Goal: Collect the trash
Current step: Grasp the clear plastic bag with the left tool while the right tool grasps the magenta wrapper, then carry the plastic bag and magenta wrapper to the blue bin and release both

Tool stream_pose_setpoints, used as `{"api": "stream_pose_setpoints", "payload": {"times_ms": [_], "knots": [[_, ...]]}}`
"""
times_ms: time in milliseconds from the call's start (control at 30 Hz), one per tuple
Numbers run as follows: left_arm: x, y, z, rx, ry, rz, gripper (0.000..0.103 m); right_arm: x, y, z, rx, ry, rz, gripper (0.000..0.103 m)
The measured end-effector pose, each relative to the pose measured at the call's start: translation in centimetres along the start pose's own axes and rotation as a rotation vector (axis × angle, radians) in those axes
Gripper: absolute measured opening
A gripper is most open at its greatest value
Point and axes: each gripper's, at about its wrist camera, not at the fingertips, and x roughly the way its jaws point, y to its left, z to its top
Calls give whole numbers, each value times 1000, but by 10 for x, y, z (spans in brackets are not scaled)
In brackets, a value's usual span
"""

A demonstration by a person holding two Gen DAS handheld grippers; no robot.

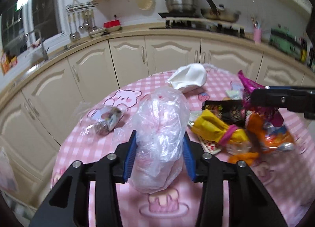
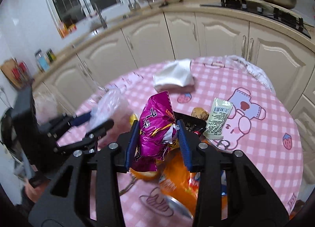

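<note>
My left gripper (image 1: 159,144) is shut on a crumpled clear plastic bag (image 1: 161,128) and holds it over the pink checked tablecloth (image 1: 82,148). My right gripper (image 2: 157,138) is shut on a purple foil snack wrapper (image 2: 155,126) above a pile of trash. The pile holds a yellow wrapper (image 1: 216,128), a black packet (image 1: 224,111) and an orange snack bag (image 2: 177,179). The right gripper also shows in the left wrist view (image 1: 254,97), and the left gripper shows in the right wrist view (image 2: 94,120), still on the clear bag (image 2: 112,105).
A white crumpled napkin (image 2: 175,77) lies at the table's far side. A pale green sachet (image 2: 218,118) and a brown lump (image 2: 199,113) lie right of the pile. A small clear wrapper (image 1: 106,120) lies at the left. Cream kitchen cabinets (image 1: 169,53) curve behind the table.
</note>
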Motion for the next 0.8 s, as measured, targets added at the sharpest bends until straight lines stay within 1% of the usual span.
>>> {"api": "stream_pose_setpoints", "payload": {"times_ms": [133,233,400,533,633,733,800], "knots": [[-36,9,-7,-86,-63,-28,42,-37,2,-5,13,-58,33,38],[-61,10,-9,-124,-104,-42,42,-64,0,-11,20,-102,46,38],[-109,-4,-8,-170,-191,-90,42,-115,-14,-26,43,-174,42,38],[-139,-32,-3,-166,-247,-138,42,-158,-33,-40,67,-232,15,38],[-156,-67,4,-135,-282,-184,42,-187,-53,-52,93,-269,-14,38],[-166,-98,6,-120,-295,-243,42,-219,-81,-68,139,-308,-57,38],[-171,-125,6,-101,-300,-286,42,-235,-97,-78,166,-325,-83,38]]}}
